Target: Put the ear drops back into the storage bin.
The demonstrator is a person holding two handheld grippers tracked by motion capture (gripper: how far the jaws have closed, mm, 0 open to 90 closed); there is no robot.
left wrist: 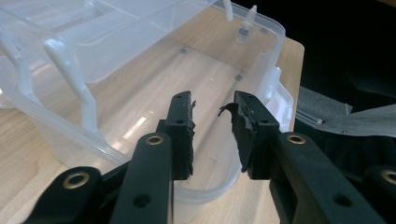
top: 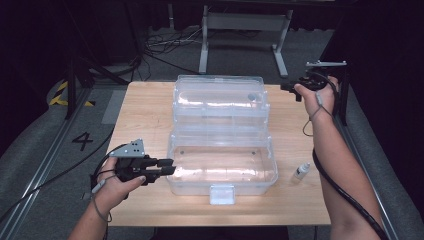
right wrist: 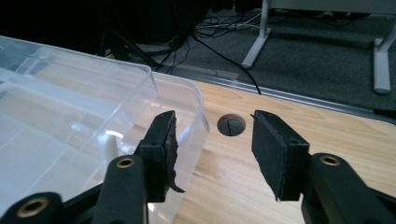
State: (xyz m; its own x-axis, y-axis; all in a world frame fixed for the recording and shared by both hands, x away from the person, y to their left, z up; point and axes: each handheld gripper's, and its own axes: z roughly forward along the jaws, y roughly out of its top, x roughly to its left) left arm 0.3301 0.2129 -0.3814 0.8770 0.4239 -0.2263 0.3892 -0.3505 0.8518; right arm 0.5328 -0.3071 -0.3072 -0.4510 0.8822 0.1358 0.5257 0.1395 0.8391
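Clear plastic box (top: 222,170) lies just beyond left gripper (top: 167,166) fingers.

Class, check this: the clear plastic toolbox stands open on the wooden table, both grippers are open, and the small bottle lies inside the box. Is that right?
Not quite. The small bottle lies on the table outside the toolbox, to its right, as the high view shows. The box does stand open, and the left gripper and right gripper are both open.

A clear plastic box (top: 222,167) stands open mid-table, its lid (top: 220,102) swung back, tub empty.
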